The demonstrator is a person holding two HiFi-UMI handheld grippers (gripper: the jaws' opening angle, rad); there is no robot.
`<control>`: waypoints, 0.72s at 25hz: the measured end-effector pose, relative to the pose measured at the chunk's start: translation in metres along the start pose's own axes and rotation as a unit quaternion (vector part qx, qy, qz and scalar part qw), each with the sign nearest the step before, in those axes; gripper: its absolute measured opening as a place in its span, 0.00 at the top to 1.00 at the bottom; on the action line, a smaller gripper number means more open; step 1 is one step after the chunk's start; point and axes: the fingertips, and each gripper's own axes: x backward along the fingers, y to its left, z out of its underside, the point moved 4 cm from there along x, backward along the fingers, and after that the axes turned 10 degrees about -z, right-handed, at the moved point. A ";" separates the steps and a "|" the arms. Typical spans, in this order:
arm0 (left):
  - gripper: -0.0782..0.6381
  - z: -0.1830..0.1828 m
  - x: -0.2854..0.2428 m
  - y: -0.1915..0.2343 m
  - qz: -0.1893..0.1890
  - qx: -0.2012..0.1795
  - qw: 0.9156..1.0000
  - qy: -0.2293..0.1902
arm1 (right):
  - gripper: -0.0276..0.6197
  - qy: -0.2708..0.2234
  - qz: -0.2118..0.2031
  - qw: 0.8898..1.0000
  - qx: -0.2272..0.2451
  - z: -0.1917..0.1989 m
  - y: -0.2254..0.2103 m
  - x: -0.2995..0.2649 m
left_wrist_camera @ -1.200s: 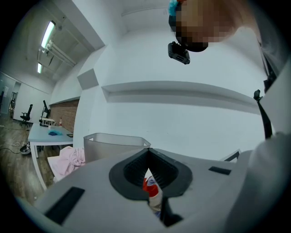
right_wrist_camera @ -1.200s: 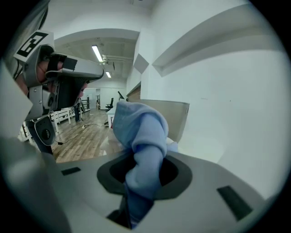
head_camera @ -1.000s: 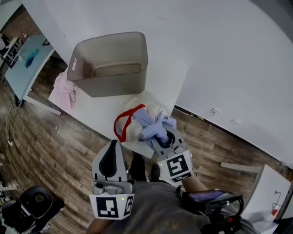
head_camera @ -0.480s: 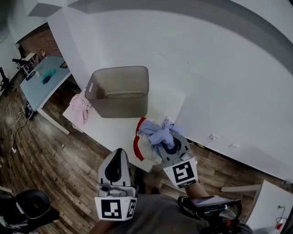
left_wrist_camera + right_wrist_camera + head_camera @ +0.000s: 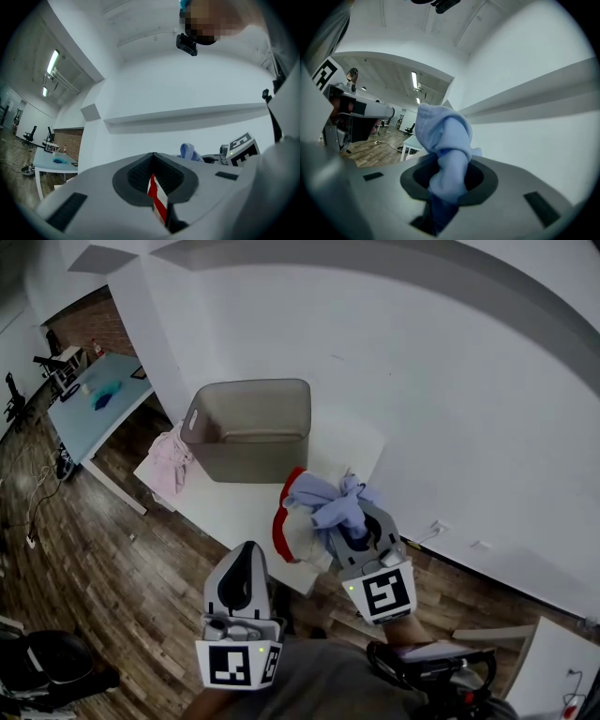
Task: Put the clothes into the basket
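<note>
White wall [image 5: 450,381], wooden floor [image 5: 112,559], blue desk [image 5: 84,415]

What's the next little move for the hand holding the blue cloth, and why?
Probably carry the right gripper forward and leftward until it hangs above the open top of the basket. Its jaws are clamped on the blue garment, and a white and red cloth dangles with it over the table, short of the basket.

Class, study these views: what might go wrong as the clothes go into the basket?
The right gripper pinches only a fold of the light blue garment, which may slip before reaching the grey plastic basket. The white, red-trimmed garment near the edge of the white table may be dragged off.
</note>
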 end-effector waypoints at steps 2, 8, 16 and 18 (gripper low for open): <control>0.88 0.003 -0.007 0.004 0.002 0.002 1.000 0.000 | 0.81 -0.001 0.001 1.000 0.004 -0.004 -0.001 -0.005; 0.88 0.002 -0.042 0.020 0.005 0.005 1.000 -0.009 | 0.81 -0.020 0.008 1.000 0.014 -0.022 -0.023 -0.036; 0.88 0.011 -0.088 0.063 -0.010 0.011 1.000 -0.012 | 0.81 -0.054 0.019 0.998 0.032 -0.049 -0.048 -0.092; 0.88 0.012 -0.101 0.072 -0.008 0.012 1.000 -0.014 | 0.81 -0.059 0.024 0.997 0.037 -0.053 -0.055 -0.106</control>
